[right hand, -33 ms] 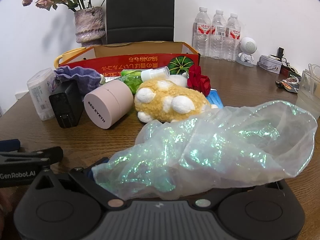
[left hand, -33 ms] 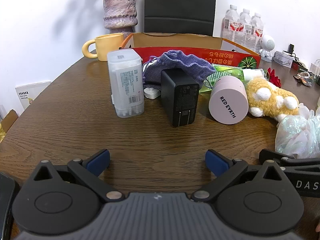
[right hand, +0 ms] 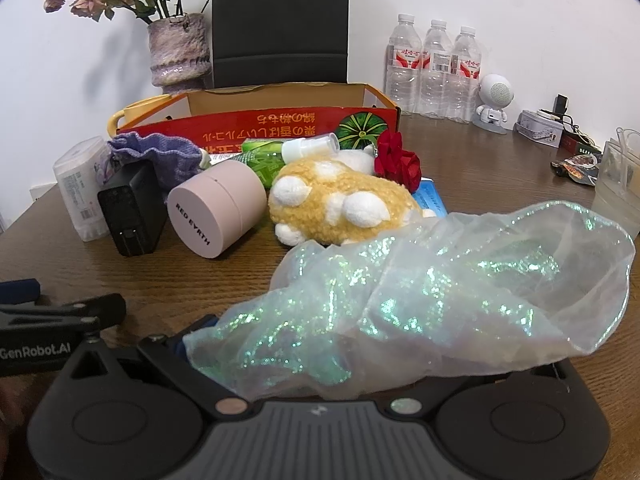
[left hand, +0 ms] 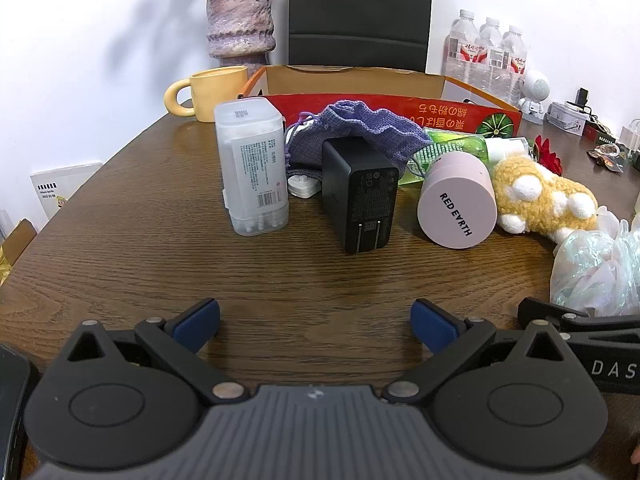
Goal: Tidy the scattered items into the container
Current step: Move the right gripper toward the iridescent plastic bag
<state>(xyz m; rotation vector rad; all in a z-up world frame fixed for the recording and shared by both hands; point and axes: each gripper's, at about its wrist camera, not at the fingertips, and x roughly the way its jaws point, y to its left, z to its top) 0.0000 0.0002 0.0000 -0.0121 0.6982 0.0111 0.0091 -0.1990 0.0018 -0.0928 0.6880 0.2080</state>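
The left gripper (left hand: 316,322) sits low over the tabletop (left hand: 140,240) with its jaws spread wide and nothing between them. The right gripper (right hand: 320,344) is draped with an iridescent sheer fabric (right hand: 440,280); the cloth covers the fingers, so whether the jaws are pinching it or merely lie under it cannot be told. This fabric appears very light, limp and slippery, and is best taken at a bunched fold, not a single edge, so that it does not slide free. Farther out, a row of scattered items stands just in front of the container: a clear plastic swab case (left hand: 252,172) upright, a black power adapter (left hand: 360,196) with its prongs toward the camera, a pink cylindrical jar (left hand: 458,200) lying on its side, and a yellow plush toy (left hand: 540,196). The adapter and the jar are rigid and likely the heavier pieces; each suits a grip across its flat or straight sides. The jar may roll. The plush is soft and accepts a grip anywhere on its body. Behind them lie a purple knitted pouch (left hand: 360,128), a green spray bottle (right hand: 276,156) and a red artificial flower (right hand: 398,160). The cardboard box (left hand: 400,108), open at the top, stands beyond, touching or nearly touching the pouch.
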